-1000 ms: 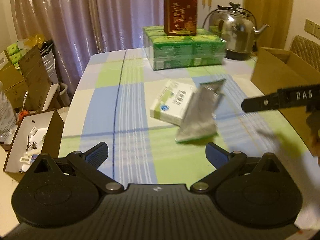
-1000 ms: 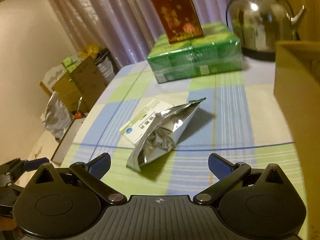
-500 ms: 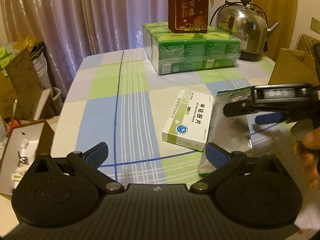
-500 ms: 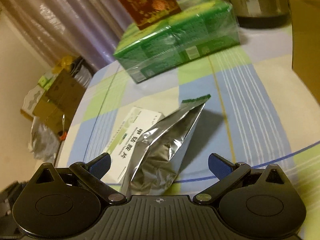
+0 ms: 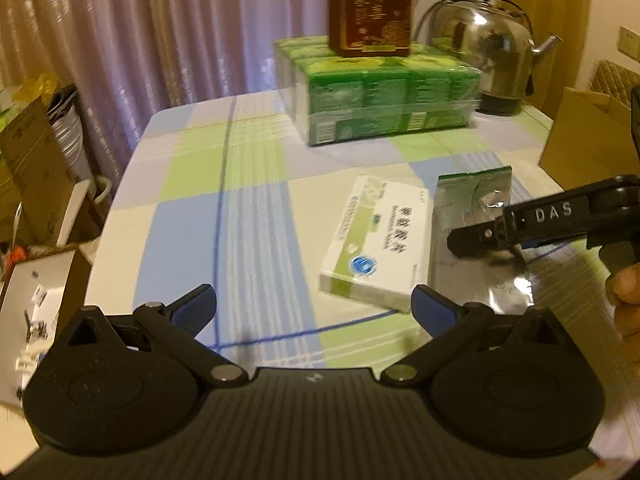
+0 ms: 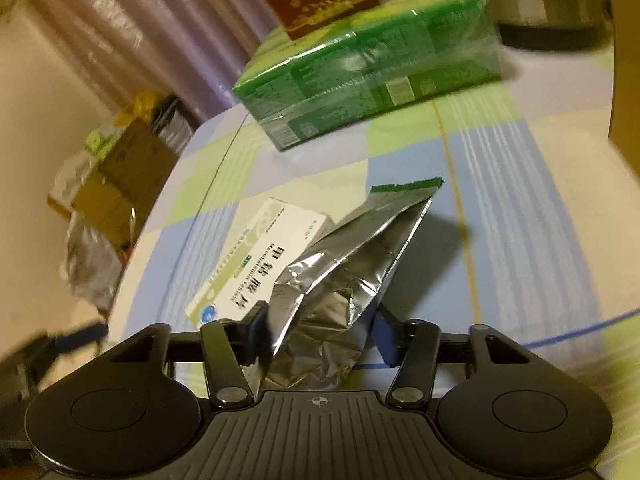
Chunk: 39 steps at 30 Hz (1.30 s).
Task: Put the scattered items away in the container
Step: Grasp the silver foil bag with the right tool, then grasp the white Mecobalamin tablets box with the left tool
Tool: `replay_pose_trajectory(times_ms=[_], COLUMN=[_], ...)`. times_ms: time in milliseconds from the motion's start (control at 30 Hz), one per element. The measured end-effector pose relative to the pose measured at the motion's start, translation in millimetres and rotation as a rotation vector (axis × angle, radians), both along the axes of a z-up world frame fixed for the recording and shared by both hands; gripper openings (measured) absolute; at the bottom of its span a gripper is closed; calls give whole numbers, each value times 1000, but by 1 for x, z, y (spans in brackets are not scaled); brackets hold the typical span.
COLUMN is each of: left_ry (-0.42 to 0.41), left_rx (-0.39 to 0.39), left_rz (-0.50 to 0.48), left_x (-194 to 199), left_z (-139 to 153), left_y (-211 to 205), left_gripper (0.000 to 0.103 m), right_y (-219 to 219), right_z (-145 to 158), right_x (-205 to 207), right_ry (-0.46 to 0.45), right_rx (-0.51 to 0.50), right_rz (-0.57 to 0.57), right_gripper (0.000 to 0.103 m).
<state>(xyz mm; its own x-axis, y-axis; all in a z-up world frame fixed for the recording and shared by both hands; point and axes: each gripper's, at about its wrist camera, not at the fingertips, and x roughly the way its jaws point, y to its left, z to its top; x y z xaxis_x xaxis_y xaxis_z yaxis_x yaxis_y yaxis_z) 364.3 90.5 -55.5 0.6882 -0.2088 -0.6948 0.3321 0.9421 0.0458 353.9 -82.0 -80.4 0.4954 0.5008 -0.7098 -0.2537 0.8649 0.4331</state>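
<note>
Right gripper [image 6: 318, 338]: jaws closed on crumpled silver foil pouch [image 6: 340, 280], lower centre.
Left gripper [image 5: 312, 306]: jaws wide, empty.
Advice: lift the pouch clear of white-green medicine box [image 5: 380, 240], then carry to brown cardboard box [image 5: 588, 136], right edge.

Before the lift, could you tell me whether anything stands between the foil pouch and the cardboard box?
Nothing visible does. The right tongs are closed on the foil pouch, and the checked tablecloth between it and the cardboard box looks bare. The medicine box lies on the pouch's other side.

open tablecloth [image 5: 192, 240] left, green pack [image 5: 384, 104] and kettle [image 5: 484, 52] blocking far side
</note>
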Motion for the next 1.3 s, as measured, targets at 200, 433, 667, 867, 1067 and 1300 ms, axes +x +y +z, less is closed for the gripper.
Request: replay_pose_trajectory(times_ms=[200,433,667,867,1067,1300], left_ry=[-5,64,126,154,155,173], left_rx=[44,74,67,66,41,11], left_rz=[-100,-147,-124,-101,-83,-87], left_x=[20,53,59,31,-29,-129], left_z=[-3,-26,-40,-35,-28,-19], left_y=[-30,-55,-58,-55,-61,-90], left_gripper=[102,101,71,67,67,67], right_y=[-25,-39,-34,-25,-34,-76], right_z=[16,31,18,0,4,16], right_x=[8,10,7,14,-8,-103], right_ry=[-41,-92,-62,-17,7,47], right_rx=[-167,-268,-217,-226,-252,-311], right_rz=[47,104,110,101,184,315], right_gripper=[48,57,80,61,45,43])
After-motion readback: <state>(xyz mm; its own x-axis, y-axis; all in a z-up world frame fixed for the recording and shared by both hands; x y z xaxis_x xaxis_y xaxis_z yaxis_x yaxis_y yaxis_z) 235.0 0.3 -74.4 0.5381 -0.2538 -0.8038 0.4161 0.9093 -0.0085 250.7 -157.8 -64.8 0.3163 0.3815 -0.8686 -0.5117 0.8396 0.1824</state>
